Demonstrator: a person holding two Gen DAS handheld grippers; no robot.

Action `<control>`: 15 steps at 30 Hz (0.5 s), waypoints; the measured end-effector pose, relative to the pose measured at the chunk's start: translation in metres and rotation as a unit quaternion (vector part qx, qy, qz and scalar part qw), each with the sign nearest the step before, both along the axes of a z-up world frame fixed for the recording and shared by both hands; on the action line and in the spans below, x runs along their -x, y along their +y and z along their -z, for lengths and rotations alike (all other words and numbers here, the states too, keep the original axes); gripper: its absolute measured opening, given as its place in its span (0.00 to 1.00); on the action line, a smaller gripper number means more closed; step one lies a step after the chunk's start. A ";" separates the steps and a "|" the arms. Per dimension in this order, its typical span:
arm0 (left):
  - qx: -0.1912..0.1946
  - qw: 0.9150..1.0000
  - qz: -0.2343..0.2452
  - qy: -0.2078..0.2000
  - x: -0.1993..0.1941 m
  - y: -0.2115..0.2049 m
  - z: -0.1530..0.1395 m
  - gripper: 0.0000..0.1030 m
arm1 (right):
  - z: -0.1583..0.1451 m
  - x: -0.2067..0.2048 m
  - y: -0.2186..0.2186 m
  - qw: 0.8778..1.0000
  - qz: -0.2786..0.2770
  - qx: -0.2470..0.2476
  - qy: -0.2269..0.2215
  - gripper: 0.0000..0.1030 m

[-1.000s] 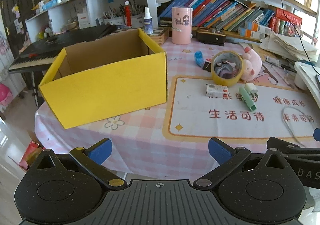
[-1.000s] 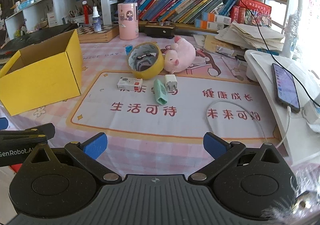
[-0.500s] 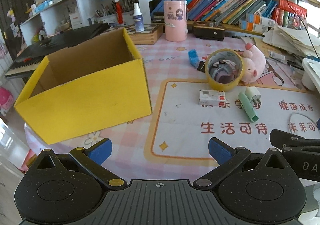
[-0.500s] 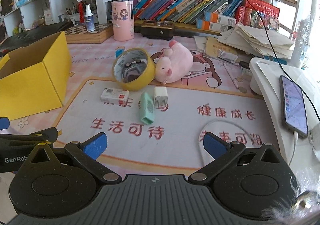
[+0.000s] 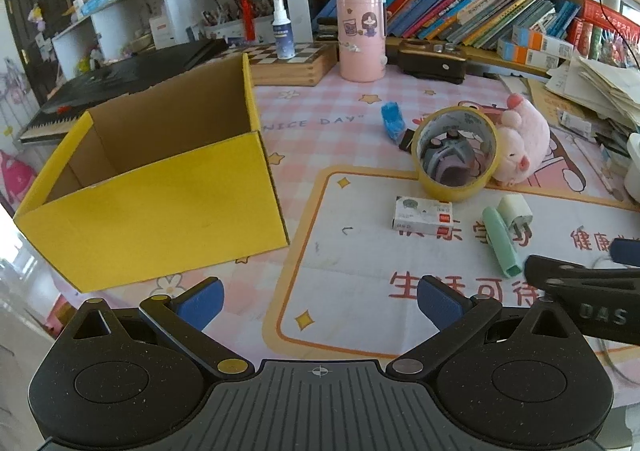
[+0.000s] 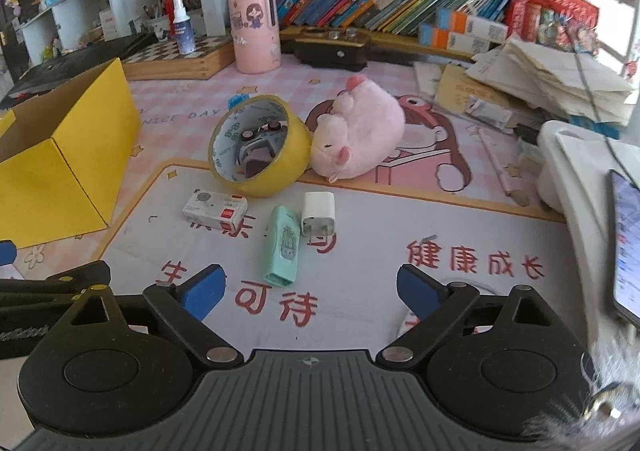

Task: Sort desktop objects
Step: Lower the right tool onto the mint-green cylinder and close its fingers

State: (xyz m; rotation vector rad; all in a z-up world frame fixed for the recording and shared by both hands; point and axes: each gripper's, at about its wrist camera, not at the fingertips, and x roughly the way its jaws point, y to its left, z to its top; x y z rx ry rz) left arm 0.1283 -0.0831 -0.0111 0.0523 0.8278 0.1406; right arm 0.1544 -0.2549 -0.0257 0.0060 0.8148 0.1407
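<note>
Both grippers are sitting closer to the clutter than a second ago, the objects now looming larger ahead of each. Left gripper (image 5: 318, 297) is standing wide open with nothing between its blue pads, the box (image 5: 160, 211) lying ahead to its left, open-topped and showing only bare cardboard inside. Right gripper (image 6: 310, 289) is also open and empty, its jaws having just been closing slightly; nothing lies between them. Directly ahead of it, just beyond the fingertips, the green case (image 6: 282, 247) is lying flat on the mat (image 6: 400, 219), touching the charger (image 6: 318, 213) to its right. Further ahead left, the small carton (image 6: 214, 209) is resting just before the tape roll (image 6: 260, 147), which is leaning tilted against the plush pig (image 6: 360, 135).
</note>
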 end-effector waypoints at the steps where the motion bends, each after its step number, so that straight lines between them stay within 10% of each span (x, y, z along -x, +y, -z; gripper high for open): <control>1: -0.002 1.000 -0.001 0.000 -0.001 -0.002 0.000 1.00 | 0.002 -0.004 0.000 1.000 -0.005 -0.002 0.002 0.91; 15: -0.024 0.999 -0.030 0.012 -0.007 -0.015 0.000 1.00 | 0.036 -0.054 0.004 0.996 -0.074 -0.002 0.051 0.60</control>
